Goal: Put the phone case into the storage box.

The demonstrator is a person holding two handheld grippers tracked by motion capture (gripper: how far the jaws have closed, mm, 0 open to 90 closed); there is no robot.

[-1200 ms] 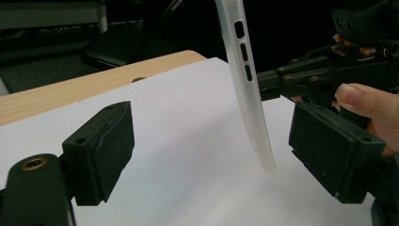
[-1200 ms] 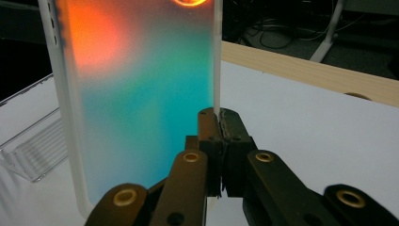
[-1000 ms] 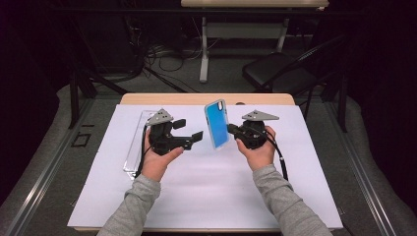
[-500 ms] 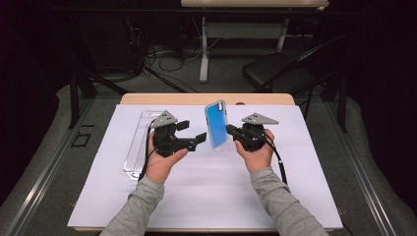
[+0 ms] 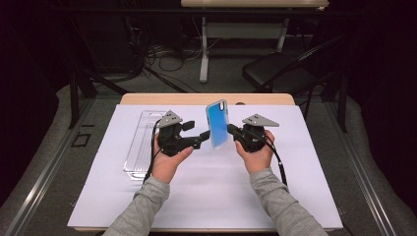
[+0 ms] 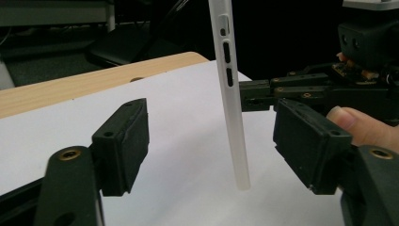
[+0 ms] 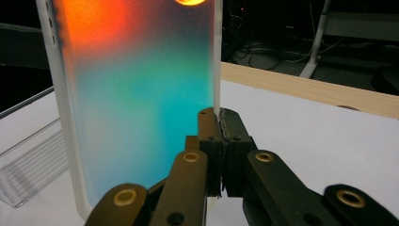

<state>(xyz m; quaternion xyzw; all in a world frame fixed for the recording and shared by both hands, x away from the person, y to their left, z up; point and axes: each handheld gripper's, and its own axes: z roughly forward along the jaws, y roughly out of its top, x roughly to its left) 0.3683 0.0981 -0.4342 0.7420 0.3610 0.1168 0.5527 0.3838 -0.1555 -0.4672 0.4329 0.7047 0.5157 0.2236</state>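
Two grippers flank the upright phone case [image 5: 218, 123].

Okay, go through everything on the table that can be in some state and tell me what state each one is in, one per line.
phone case: upright, held off the table by one edge.
right gripper: shut on the phone case's edge.
left gripper: jaws have just been closing, one on either side of the phone case's lower end, not touching it.
clear plastic tray: lying flat on the white sheet, nothing visible in it.
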